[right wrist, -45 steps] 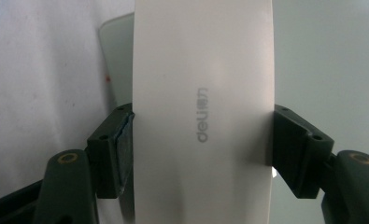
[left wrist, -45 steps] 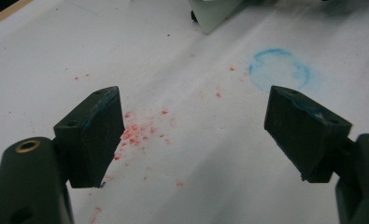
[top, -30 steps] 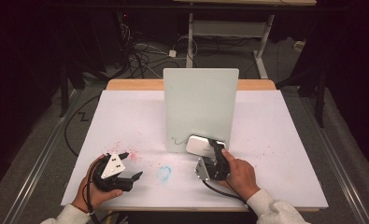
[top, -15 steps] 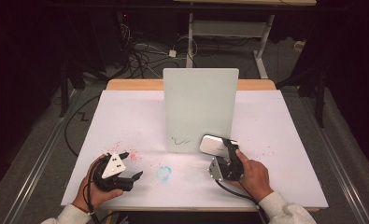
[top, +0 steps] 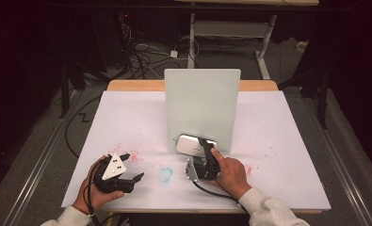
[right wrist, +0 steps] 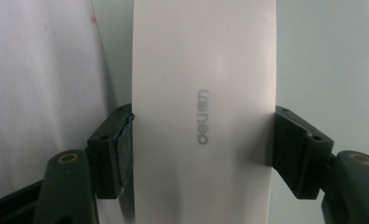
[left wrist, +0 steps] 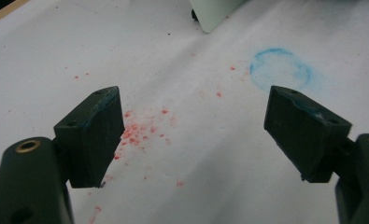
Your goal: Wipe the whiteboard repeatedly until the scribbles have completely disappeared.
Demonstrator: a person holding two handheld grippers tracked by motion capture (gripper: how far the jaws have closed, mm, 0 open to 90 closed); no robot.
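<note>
Eraser: a pale, oblong whiteboard eraser (top: 191, 144) with rounded ends, just right of centre in the high view, at the foot of the board. In the right gripper view its smooth back (right wrist: 203, 112) runs up the middle of the frame and bears a small grey logo.
Hold: the right gripper (top: 205, 149) is clamped on the eraser; its two black jaws press the eraser's long sides, one from each side, about midway along.
Handling: it looks like a light, stiff plastic shell with a smooth, probably slippery back. Gripping across the narrow width, as now, seems the surest hold; a grip near either rounded end could slide off. It does not look fragile.
Board: an upright pale green-white panel (top: 201, 106) at the centre of the high view; the eraser is at its lower front edge, and I cannot tell whether they touch.
Left gripper: low on the left of the high view (top: 128, 167), jaws spread wide with nothing between them, hanging over the sheet well apart from the eraser.
Sheet: white paper (top: 292, 136) covering the table, with red specks (left wrist: 140, 133) between the left jaws and a smudged blue ring (left wrist: 280, 70) in the upper right of the left gripper view.
</note>
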